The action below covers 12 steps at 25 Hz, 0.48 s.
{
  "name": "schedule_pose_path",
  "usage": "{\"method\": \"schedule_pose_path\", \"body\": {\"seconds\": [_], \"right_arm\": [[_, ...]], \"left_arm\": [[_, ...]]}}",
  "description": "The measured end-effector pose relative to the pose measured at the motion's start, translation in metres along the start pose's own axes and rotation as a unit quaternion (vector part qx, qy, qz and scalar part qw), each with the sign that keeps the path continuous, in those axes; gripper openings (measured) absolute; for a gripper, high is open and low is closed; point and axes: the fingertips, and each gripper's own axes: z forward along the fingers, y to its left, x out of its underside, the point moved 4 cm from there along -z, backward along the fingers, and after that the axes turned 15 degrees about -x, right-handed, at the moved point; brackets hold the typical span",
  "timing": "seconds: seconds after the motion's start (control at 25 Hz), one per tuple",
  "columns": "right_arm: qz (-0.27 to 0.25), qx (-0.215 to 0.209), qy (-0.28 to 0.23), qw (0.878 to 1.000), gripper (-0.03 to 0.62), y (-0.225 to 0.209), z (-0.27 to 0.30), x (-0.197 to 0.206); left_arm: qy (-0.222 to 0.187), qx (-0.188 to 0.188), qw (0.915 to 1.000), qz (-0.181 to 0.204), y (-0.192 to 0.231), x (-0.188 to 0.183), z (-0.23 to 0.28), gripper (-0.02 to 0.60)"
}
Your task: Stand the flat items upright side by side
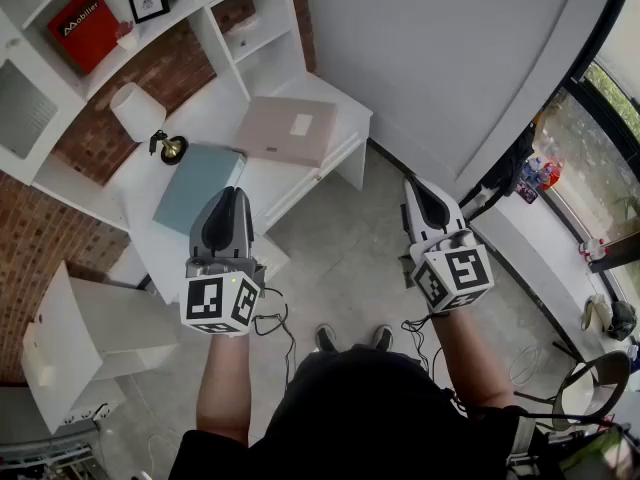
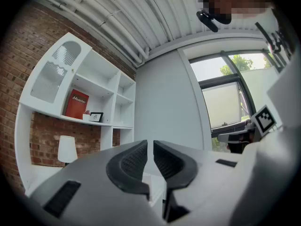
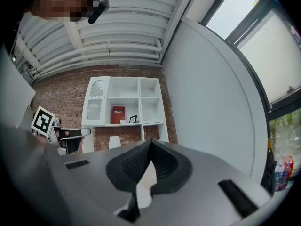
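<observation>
Teal board [image 1: 198,186], beige board [image 1: 285,130] beside it, white lamp [image 1: 138,111] near

Place: I'm standing in a home study.
Storage: white shelving [image 1: 255,28] is lining a brick wall [image 1: 30,236] at 11 o'clock.
Furniture: a white desk [image 1: 215,116] is carrying a lamp [image 1: 138,111].

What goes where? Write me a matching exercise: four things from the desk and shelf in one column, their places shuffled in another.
1 teal flat item
2 beige flat item
3 red box
4 lamp

A on the shelf, near a framed picture
B flat on the desk, pale label on top
C flat on the desk, just ahead of the left tool
D standing by the brick wall

Pairs: 1-C, 2-B, 3-A, 4-D
</observation>
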Motion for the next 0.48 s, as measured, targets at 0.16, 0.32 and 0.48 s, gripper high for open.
{"method": "schedule_pose_path", "body": {"seconds": [0.16, 0.32, 0.48], "right_arm": [[0.002, -0.006, -0.003, 1.0, 0.0, -0.016, -0.017, -0.006], [0.005, -0.009, -0.007, 1.0, 0.0, -0.024, -0.023, -0.004], [0.02, -0.037, -0.012, 0.999, 0.0, -0.034, -0.011, 0.004]], "left_arm": [[-0.001, -0.003, 1.0, 0.005, -0.026, -0.005, -0.005, 0.038], [0.001, -0.003, 1.0, 0.006, -0.037, -0.005, -0.005, 0.038], [0.003, -0.028, 0.9995, 0.013, -0.037, -0.003, -0.003, 0.038]]}}
